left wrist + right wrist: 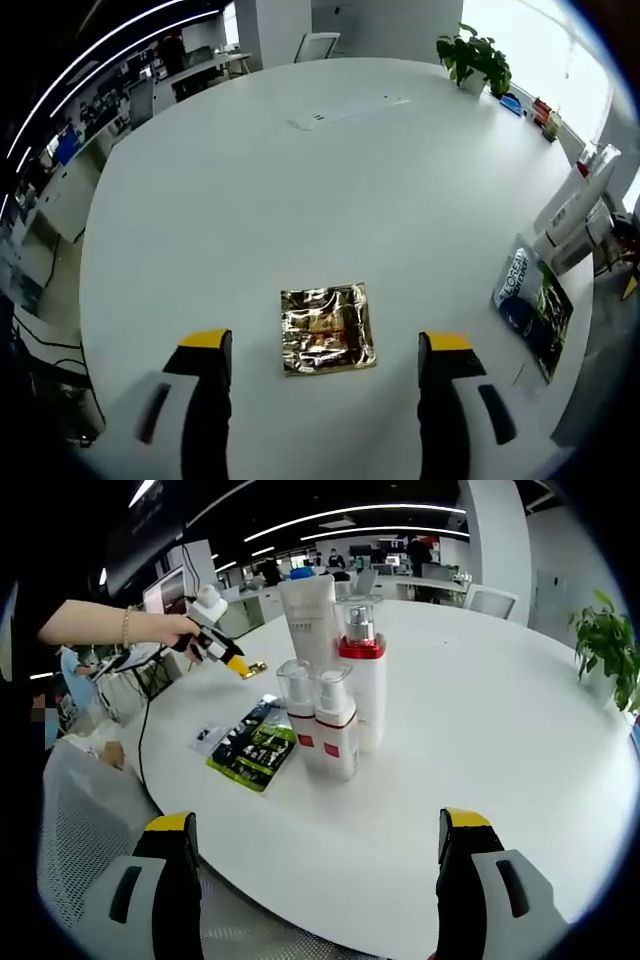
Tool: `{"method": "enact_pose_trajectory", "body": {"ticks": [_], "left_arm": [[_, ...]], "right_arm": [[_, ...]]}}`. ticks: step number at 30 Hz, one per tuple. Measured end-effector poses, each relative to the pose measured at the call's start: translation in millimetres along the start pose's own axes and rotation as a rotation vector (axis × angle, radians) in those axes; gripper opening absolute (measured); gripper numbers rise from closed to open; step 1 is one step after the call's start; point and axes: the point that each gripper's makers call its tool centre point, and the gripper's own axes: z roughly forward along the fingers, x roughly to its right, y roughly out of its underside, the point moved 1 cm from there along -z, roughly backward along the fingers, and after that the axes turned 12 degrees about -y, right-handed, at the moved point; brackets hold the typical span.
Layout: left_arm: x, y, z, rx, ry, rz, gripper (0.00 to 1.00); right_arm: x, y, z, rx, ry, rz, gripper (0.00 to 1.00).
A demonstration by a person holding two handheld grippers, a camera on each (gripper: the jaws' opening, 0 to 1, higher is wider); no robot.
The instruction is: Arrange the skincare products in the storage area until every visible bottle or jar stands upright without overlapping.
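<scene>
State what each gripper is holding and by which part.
Nothing is held. The left gripper hovers open over the gold sachet; the right gripper is open before the bottles.

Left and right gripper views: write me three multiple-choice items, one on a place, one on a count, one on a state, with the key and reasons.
1. Where does the gold foil sachet lie in the left gripper view?
A. On the white table, between and just ahead of the left gripper's jaws
B. On top of the bottles
C. On the floor

2. How many pump bottles with red bands stand in the cluster in the right gripper view?
A. One
B. Three
C. Six

3. How do the right gripper's jaws stand?
A. Shut on a bottle
B. Shut on the dark sachet
C. Open, holding nothing

Key: 1 A, the sachet rests flat on the tabletop between the yellow tips. 2 B, two small pump bottles and a taller one stand beside a white tube. 3 C, both jaws stand wide apart with bare table between.
</scene>
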Motion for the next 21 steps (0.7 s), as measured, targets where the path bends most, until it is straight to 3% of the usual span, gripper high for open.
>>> {"method": "enact_pose_trajectory", "body": {"ticks": [21], "left_arm": [[6.5, 9.7, 8.7, -0.085, 0.058, 0.08, 0.58]], "right_arm": [[2.0, 1.9, 0.8, -0.004, 0.007, 0.01, 0.99]]}}
